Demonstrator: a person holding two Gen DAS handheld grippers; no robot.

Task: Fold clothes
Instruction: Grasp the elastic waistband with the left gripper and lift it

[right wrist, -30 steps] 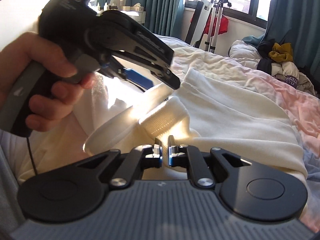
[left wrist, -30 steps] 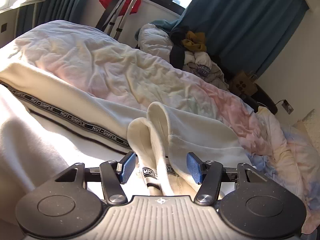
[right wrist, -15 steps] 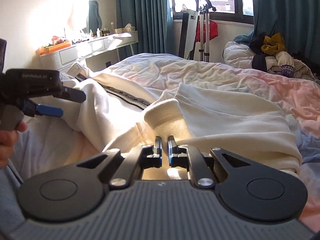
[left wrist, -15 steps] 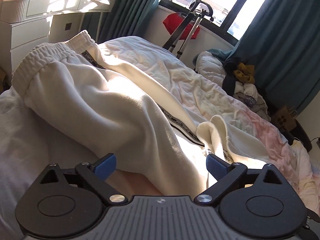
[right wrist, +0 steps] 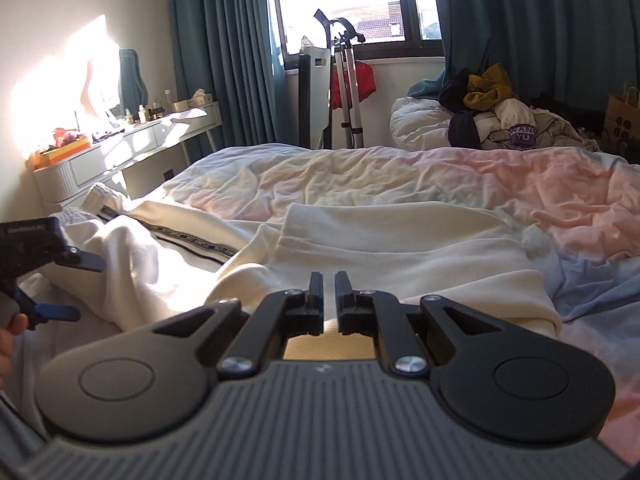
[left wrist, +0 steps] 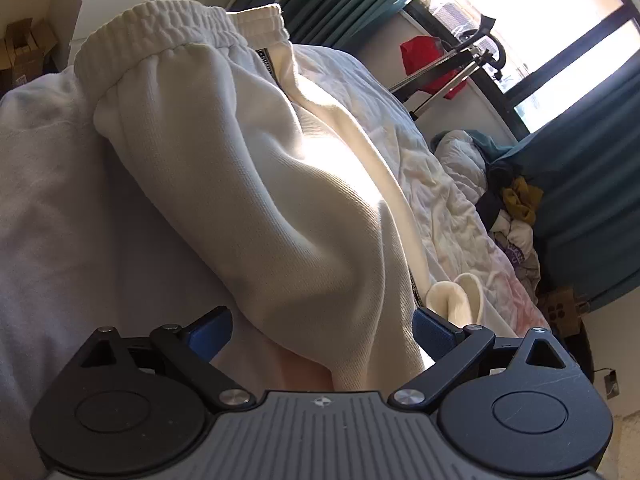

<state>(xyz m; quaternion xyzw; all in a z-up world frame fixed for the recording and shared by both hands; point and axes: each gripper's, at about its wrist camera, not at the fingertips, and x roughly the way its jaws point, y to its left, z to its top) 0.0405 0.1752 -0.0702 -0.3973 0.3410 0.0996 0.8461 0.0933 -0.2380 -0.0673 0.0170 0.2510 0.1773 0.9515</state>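
Observation:
Cream sweatpants [left wrist: 280, 180] with a black lettered side tape [right wrist: 192, 240] lie on the bed. Their elastic waistband [left wrist: 160, 28] is at the far end in the left wrist view, and the ribbed cuffs [left wrist: 456, 296] are folded over by the right finger. My left gripper [left wrist: 320, 320] is open wide just above the bunched upper leg, its blue pads off the cloth. The right wrist view shows the left gripper [right wrist: 76, 286] at the far left, held by a hand [right wrist: 8, 340]. My right gripper [right wrist: 328, 280] is shut over the folded leg [right wrist: 400, 248], with nothing visibly held.
A rumpled pastel duvet [right wrist: 440, 176] covers the bed. A heap of clothes [right wrist: 496, 120] sits at its far right. A white dresser [right wrist: 120, 152] stands to the left, a folded metal stand [right wrist: 344, 80] under the window, and a paper bag [right wrist: 624, 116] at far right.
My left gripper let go of the cuffs, opened wide and swung left along the trousers toward the waistband. The right gripper stayed shut, rolled level and drew back slightly from the cuff.

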